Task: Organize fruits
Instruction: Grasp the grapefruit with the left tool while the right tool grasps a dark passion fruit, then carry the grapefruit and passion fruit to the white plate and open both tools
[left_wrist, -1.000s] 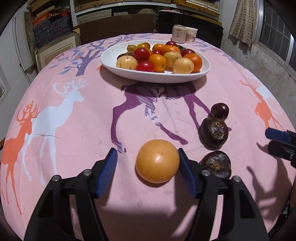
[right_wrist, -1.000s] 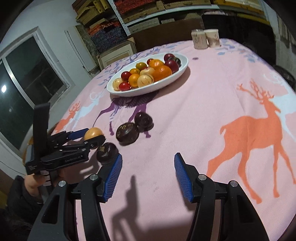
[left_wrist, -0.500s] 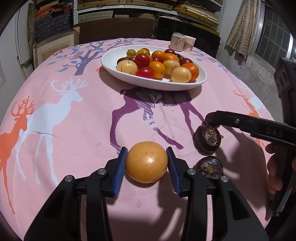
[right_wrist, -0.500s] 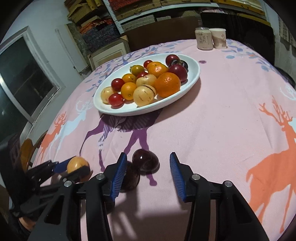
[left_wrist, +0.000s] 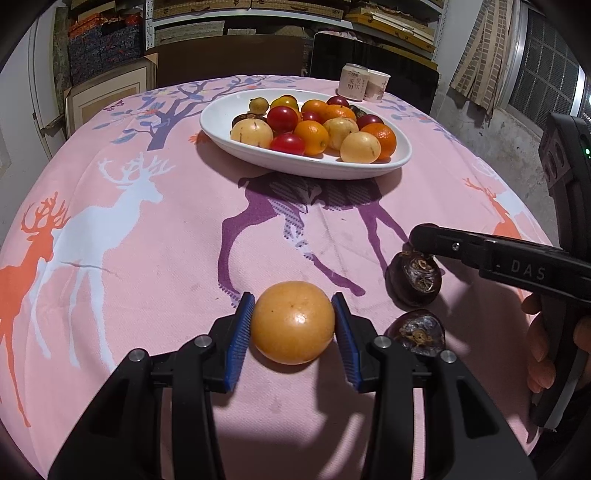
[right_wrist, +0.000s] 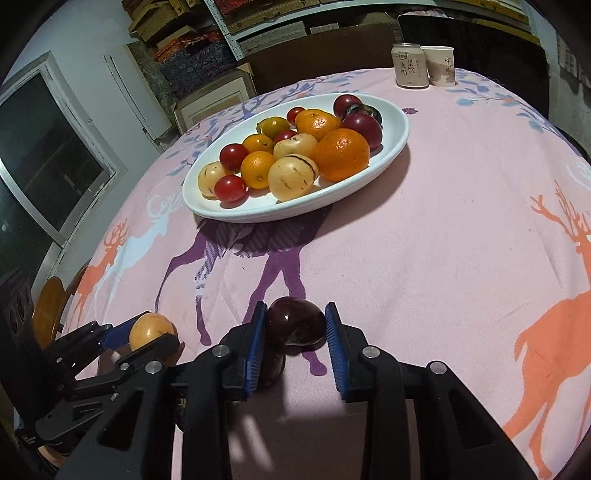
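Two hand-held grippers clamp fruit: left (left_wrist: 293, 325) an orange (left_wrist: 293, 322), right (right_wrist: 294, 331) a half-hidden dark fruit (right_wrist: 295, 326).

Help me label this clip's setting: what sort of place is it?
Probably a storeroom used as a dining spot: shelves of stacked boxes, a bare concrete wall, and a table with a deer-print cloth holding a fruit bowl.

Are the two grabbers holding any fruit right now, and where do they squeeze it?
Left gripper squeezes the orange fruit by its two sides. Right gripper squeezes a dark plum by its sides. Both fruits rest on the tablecloth.
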